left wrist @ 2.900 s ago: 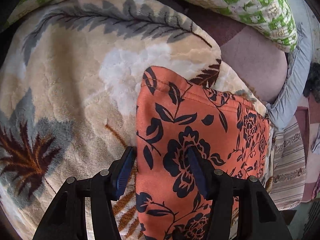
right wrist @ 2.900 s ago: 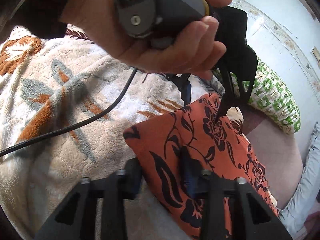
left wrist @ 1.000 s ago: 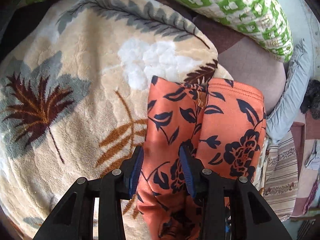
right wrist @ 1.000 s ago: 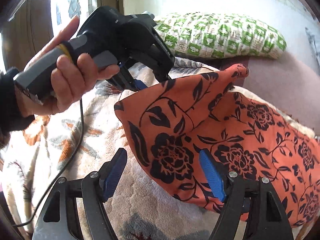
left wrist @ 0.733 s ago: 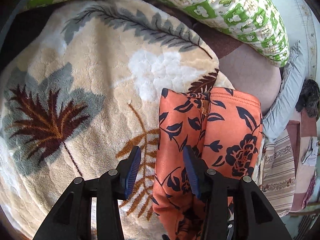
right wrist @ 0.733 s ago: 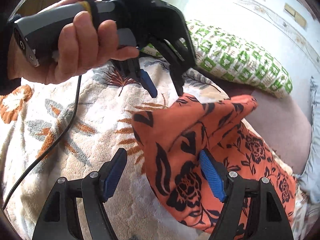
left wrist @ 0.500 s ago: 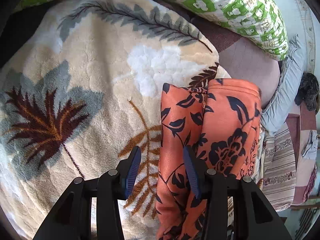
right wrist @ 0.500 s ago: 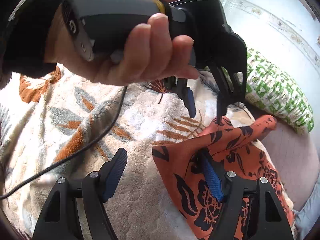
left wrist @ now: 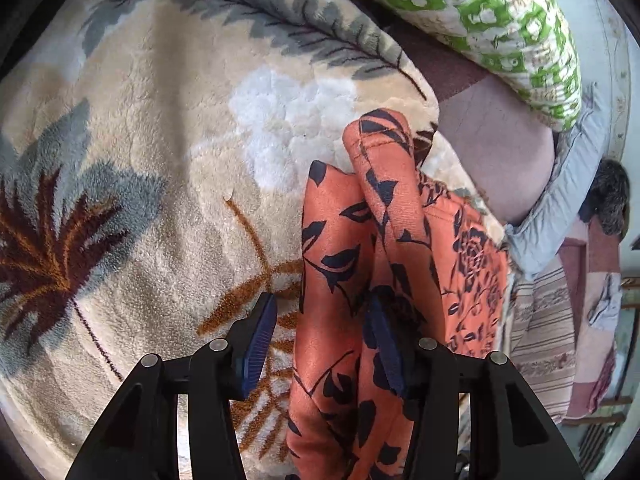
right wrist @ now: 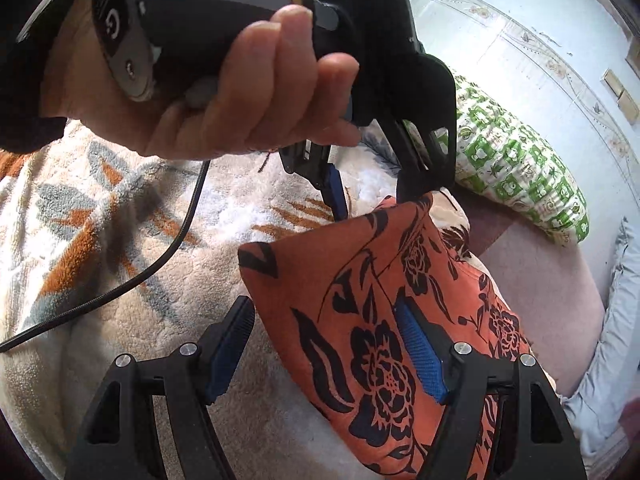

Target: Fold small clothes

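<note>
A: Left wrist view: left gripper [left wrist: 320, 344] jaws have just been opening. The orange floral garment [left wrist: 360, 240] is between them, but there's a clear gap at the left pad, so nothing is pinched. A second ago they were narrower around the same fold.

B: Where's the cloth?

A: On the plush leaf blanket [left wrist: 160, 140], bunched in two ridges, short of the green pillow [left wrist: 500, 20].

B: Right wrist view?

A: Right gripper [right wrist: 324, 352] jaws spread wide, with the garment's corner between them, unclamped. The left hand [right wrist: 224, 92] hovers over the garment's pillow-side edge. The cloth was lifted and draped a second ago; now it's down. Looks like a release; the fold is still untidy.
</note>
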